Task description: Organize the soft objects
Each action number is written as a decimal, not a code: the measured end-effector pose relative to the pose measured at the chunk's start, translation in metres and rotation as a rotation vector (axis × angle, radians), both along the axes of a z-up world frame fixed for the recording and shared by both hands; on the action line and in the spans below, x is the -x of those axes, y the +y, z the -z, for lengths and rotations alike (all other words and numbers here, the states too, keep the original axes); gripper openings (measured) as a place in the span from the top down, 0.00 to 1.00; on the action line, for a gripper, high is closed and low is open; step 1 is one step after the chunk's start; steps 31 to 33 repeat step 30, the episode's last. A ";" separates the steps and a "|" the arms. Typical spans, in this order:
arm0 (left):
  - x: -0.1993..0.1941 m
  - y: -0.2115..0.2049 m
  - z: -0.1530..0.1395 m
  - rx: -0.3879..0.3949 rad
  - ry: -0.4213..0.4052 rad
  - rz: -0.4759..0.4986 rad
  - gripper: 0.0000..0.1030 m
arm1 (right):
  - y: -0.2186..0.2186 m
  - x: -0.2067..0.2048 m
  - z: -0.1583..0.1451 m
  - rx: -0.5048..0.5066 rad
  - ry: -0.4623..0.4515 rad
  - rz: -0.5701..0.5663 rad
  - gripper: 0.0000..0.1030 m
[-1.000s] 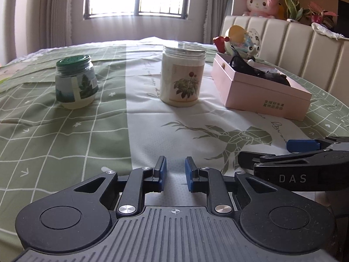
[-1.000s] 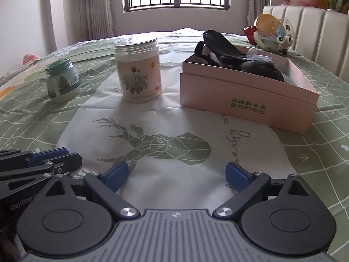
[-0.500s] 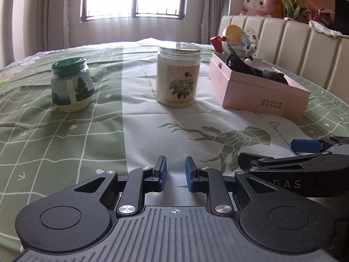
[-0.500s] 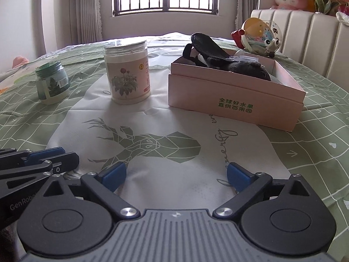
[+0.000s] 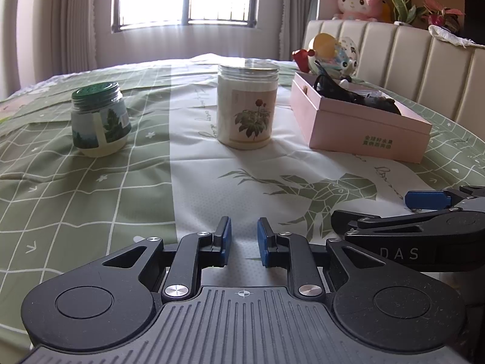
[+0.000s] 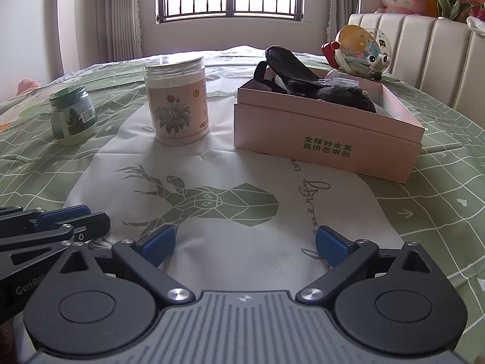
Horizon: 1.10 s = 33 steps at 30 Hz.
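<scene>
In the left wrist view, the left gripper (image 5: pixel 244 238) hangs low over the cloth (image 5: pixel 194 188), its jaws nearly pressed together on nothing, with the pink box (image 5: pixel 360 130) at two o'clock holding dark soft items (image 5: pixel 372 101); the green jar (image 5: pixel 98 123) sits at eleven and the tall jar (image 5: pixel 247 106) at twelve. In the right wrist view, the right gripper (image 6: pixel 245 241) is spread wide and empty, the box (image 6: pixel 326 139) at one o'clock, so it looks better placed to go in from above and pinch the soft pile (image 6: pixel 330 91) mid-body, clear of the rim.
</scene>
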State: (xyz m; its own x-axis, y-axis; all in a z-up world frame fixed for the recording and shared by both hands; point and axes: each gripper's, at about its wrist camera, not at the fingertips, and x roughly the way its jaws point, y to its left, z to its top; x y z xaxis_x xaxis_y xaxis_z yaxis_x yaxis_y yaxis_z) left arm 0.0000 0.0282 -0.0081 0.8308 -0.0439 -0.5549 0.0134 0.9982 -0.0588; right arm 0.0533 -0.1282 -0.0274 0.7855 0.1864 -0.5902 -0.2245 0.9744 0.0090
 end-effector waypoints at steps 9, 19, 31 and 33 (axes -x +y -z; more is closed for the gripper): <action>0.000 0.000 0.000 0.001 0.000 0.000 0.80 | 0.000 0.000 0.000 0.000 0.000 0.000 0.04; 0.000 -0.001 0.000 -0.001 0.000 0.000 0.80 | 0.000 0.000 0.000 0.000 0.000 0.000 0.04; 0.000 0.000 0.000 -0.007 0.000 0.006 0.80 | 0.000 0.000 0.000 -0.001 0.000 0.001 0.03; 0.000 0.000 0.000 -0.007 0.000 0.006 0.80 | 0.000 0.000 0.000 -0.001 0.000 0.001 0.03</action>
